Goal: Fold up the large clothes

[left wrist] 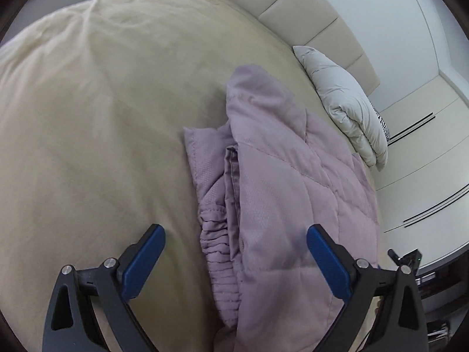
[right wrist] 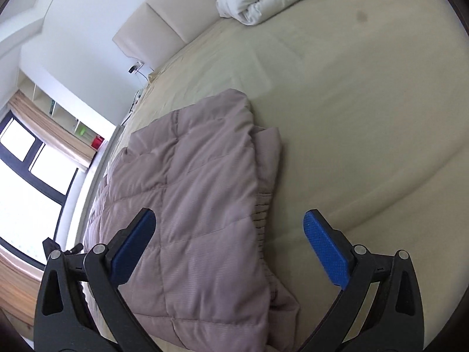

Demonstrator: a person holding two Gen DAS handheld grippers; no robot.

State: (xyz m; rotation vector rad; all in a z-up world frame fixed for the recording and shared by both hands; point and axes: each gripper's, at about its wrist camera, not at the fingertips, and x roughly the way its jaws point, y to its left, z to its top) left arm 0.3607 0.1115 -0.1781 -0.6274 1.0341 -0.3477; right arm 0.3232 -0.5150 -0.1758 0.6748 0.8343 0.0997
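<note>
Mauve quilted jacket (left wrist: 293,182) lying folded on the beige bed (left wrist: 88,117), near a white duvet (left wrist: 346,99) by the headboard. Left gripper (left wrist: 236,252) hovering above it, fingers spread wide, gripping nothing. Right gripper (right wrist: 230,242) likewise hanging wide and empty.

Beige bed (left wrist: 88,117), padded headboard (right wrist: 164,26), bright window (right wrist: 26,182), white wardrobe (left wrist: 422,158).

Folded jacket (left wrist: 287,182) lies on the bed (left wrist: 96,111), duvet (left wrist: 348,105) behind it.
</note>
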